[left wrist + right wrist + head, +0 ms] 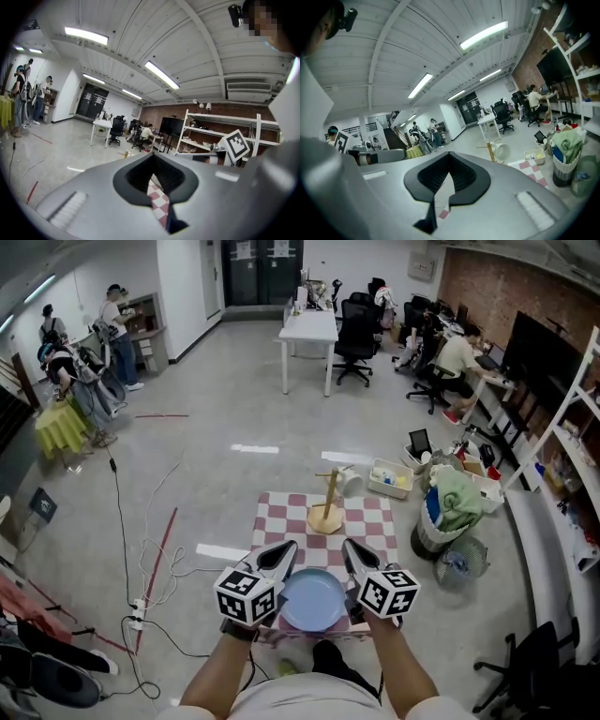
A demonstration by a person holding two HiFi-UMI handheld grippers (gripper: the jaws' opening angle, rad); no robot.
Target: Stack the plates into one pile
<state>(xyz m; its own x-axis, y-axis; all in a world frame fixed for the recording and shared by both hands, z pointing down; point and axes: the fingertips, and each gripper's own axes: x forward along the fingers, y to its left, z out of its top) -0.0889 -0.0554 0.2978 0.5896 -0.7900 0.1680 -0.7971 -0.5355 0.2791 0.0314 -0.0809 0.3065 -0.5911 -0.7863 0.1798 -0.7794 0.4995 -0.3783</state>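
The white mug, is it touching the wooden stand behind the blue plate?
Touching. The head view shows the white mug hanging from a side peg of the wooden stand, with nothing else under it.

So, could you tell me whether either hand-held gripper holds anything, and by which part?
Nothing is held: the left hand-held gripper and right hand-held gripper are both empty, flanking the blue plate.

The right gripper (pixel 448 164) holds its fingers (pixel 501 206) together (nothing between) — checked cloth (pixel 529 172) lies beyond.
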